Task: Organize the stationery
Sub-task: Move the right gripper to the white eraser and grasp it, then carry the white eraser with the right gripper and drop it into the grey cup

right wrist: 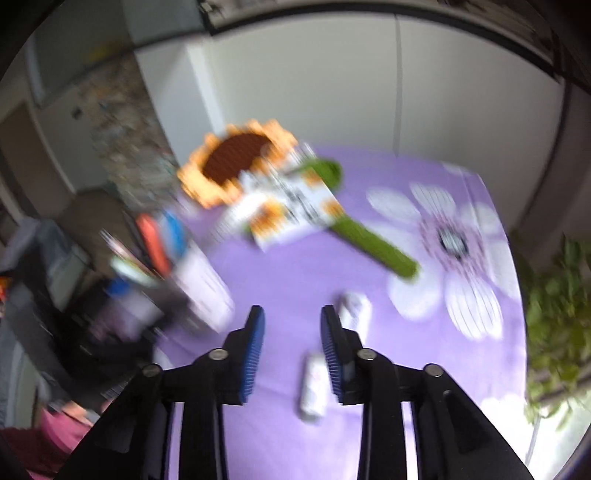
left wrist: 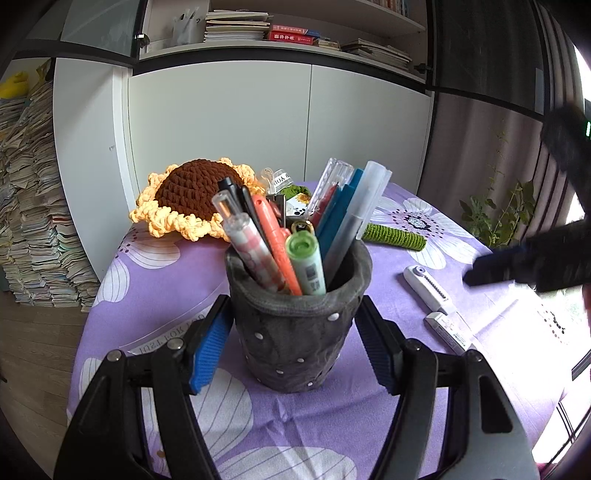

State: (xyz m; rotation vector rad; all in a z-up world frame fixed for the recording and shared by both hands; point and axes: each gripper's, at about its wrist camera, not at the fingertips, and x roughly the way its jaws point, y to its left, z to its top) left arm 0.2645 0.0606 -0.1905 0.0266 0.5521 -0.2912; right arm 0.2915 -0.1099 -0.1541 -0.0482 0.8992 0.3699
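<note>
Left gripper (left wrist: 291, 325) spread around the grey pen pot (left wrist: 299, 325); right gripper (right wrist: 292, 350) spread, empty, above two white erasers (right wrist: 314, 391).

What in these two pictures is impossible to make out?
- Right wrist view: motion blur smears everything; the printed card cannot be read.
- Left wrist view: the pen holder hides the pens' lower ends.
- Left wrist view: the right gripper is blurred, so its opening is unclear there.

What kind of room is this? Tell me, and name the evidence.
Probably a home study: shelves of books, tall paper stacks along the wall, and a full pen holder on a floral tablecloth.
</note>
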